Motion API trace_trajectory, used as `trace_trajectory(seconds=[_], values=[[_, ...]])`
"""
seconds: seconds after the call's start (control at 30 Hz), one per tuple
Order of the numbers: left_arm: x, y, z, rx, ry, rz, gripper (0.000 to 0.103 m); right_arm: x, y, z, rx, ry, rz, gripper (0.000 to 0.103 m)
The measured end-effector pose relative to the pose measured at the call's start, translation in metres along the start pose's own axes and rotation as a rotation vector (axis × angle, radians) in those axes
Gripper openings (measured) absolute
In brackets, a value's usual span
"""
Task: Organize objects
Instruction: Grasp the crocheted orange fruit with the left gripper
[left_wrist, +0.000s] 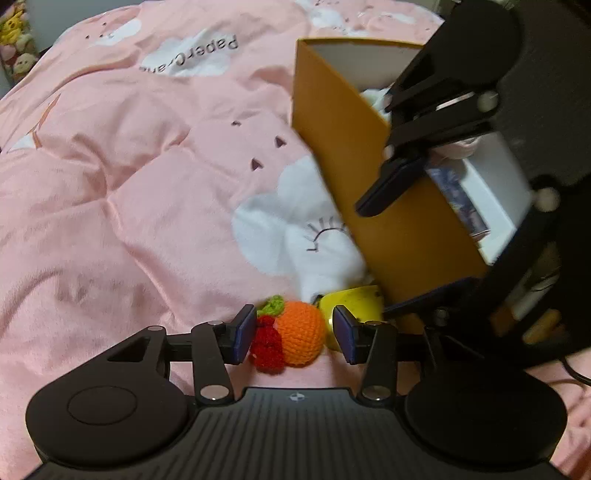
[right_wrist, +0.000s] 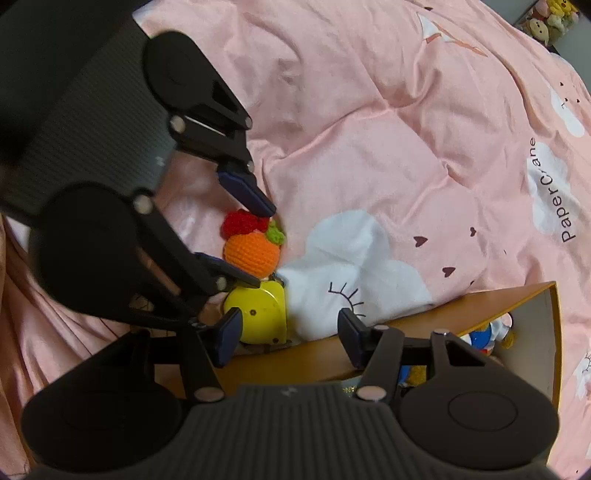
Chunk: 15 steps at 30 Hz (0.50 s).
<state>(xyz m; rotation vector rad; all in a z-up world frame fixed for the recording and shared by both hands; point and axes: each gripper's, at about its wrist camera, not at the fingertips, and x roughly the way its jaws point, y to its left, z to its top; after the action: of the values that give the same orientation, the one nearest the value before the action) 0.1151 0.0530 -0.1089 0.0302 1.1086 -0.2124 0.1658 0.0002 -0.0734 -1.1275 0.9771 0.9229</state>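
Note:
A crocheted orange with a green leaf and a red berry piece (left_wrist: 295, 338) (right_wrist: 251, 249) lies on the pink duvet. My left gripper (left_wrist: 294, 335) (right_wrist: 260, 246) stands open around it; its right pad is clear of the orange. Just behind lies a round yellow toy (left_wrist: 354, 302) (right_wrist: 258, 314), against the outer wall of an orange cardboard box (left_wrist: 343, 147) (right_wrist: 480, 306) with a white inside. My right gripper (right_wrist: 289, 338) (left_wrist: 376, 258) is open, pointing down over the yellow toy and the box wall, its right pad apart from the toy.
The box holds several small toys, among them a blue and white one (right_wrist: 480, 338). The pink duvet (left_wrist: 129, 184) is rumpled, with white cloud prints. Plush toys (left_wrist: 14, 44) (right_wrist: 550, 18) sit beyond the far corner of the bed.

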Motion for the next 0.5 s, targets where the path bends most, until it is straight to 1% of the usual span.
trace_trajectory(seconds=[0.03,0.07,0.13,0.23,0.37,0.5], values=[[0.003,0.001,0.001,-0.007,0.007,0.013,0.053,0.0,0.0,0.0,-0.003,-0.001,-0.002,0.06],[0.005,0.001,0.0,-0.012,0.015,0.027,0.053,0.0,0.0,0.0,-0.005,-0.003,0.002,0.063],[0.008,0.001,0.0,-0.017,0.024,0.029,0.054,0.001,0.001,0.001,-0.008,-0.004,0.008,0.065],[0.012,0.001,0.0,-0.012,0.028,0.033,0.055,0.003,0.003,0.001,-0.022,-0.001,-0.008,0.065],[0.013,0.002,-0.002,-0.023,0.025,0.021,0.052,0.004,0.003,0.001,-0.02,-0.003,-0.016,0.065],[0.007,0.004,-0.003,-0.035,0.003,0.016,0.048,0.005,0.003,0.001,-0.02,-0.004,-0.015,0.066]])
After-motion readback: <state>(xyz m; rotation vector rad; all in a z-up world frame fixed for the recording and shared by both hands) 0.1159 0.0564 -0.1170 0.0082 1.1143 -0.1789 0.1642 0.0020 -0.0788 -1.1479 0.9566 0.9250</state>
